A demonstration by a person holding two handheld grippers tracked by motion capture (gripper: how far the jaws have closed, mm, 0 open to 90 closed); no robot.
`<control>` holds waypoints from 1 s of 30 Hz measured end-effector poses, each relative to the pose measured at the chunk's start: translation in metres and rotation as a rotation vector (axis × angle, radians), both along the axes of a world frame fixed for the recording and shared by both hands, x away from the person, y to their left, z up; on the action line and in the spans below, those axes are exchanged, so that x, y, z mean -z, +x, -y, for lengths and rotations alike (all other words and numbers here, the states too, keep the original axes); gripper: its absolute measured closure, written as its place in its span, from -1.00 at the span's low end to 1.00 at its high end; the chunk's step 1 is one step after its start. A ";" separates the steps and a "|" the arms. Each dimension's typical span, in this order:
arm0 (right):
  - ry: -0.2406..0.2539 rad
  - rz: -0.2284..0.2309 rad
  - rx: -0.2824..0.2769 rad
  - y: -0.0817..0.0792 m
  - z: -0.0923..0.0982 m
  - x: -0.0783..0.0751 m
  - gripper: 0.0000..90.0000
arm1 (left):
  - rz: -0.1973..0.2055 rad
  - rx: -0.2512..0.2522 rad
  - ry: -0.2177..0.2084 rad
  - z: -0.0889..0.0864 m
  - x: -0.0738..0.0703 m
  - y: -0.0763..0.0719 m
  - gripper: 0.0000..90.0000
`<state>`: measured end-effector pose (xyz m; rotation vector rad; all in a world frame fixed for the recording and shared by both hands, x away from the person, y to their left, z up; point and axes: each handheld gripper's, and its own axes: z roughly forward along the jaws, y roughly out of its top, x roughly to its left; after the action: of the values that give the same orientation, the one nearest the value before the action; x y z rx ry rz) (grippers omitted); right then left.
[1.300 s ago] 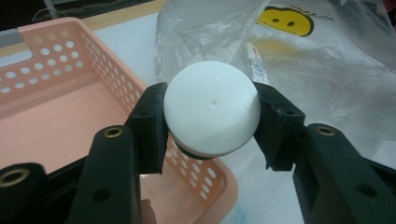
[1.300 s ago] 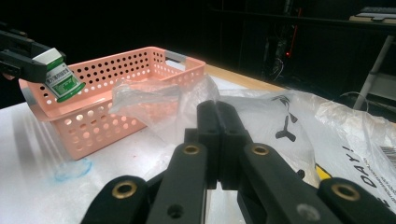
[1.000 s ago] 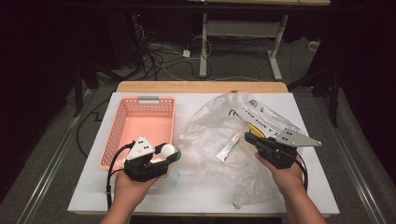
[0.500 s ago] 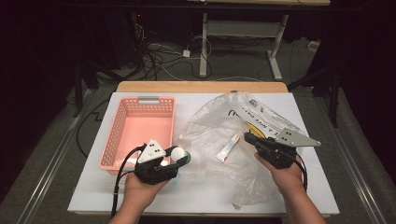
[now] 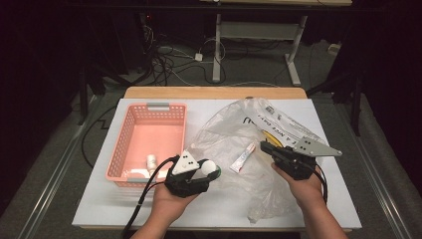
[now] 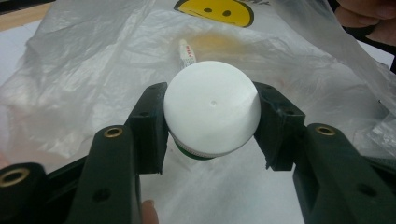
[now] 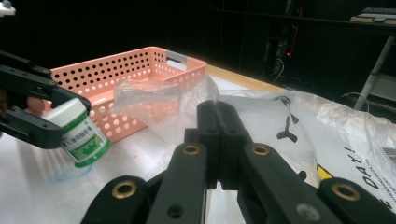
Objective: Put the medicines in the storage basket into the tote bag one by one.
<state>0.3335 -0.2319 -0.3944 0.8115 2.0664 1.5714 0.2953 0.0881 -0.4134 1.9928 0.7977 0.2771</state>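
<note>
Bottle point(image 6: 211, 109) over plastic bag point(image 5: 234, 134), white table point(image 5: 99, 199), dark room.

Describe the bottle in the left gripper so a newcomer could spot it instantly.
Start at the pink basket on the white table. Just off its near right corner, the left gripper holds a small bottle at the edge of the clear plastic bag. Its round white cap and green-and-white label distinguish it from the flat tube inside the bag.

From above your side you look down on the whole table point(image 5: 99, 209), while both gripper cameras sit low and close, sharing the plastic bag point(image 6: 93, 70) and the white-capped bottle point(image 7: 79, 130)
</note>
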 end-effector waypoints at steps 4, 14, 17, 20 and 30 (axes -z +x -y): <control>0.000 -0.001 -0.001 0.000 0.000 0.000 1.00 | -0.003 0.008 -0.007 0.008 0.002 0.005 0.08; 0.001 -0.001 -0.004 0.000 0.000 0.000 1.00 | -0.008 0.021 0.010 0.026 0.009 0.022 0.08; 0.003 -0.001 -0.001 0.001 0.000 0.000 1.00 | -0.009 0.024 0.014 0.032 0.012 0.026 0.08; 0.006 -0.002 0.001 0.001 0.001 0.000 1.00 | -0.006 0.029 0.011 0.039 0.013 0.030 0.08; 0.014 -0.005 0.005 0.003 0.003 -0.001 1.00 | -0.005 0.042 0.008 0.069 0.019 0.048 0.08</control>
<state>0.3362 -0.2349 -0.3939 0.8259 2.0574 1.5842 0.3434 0.0190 -0.4329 2.0164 0.7584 0.2512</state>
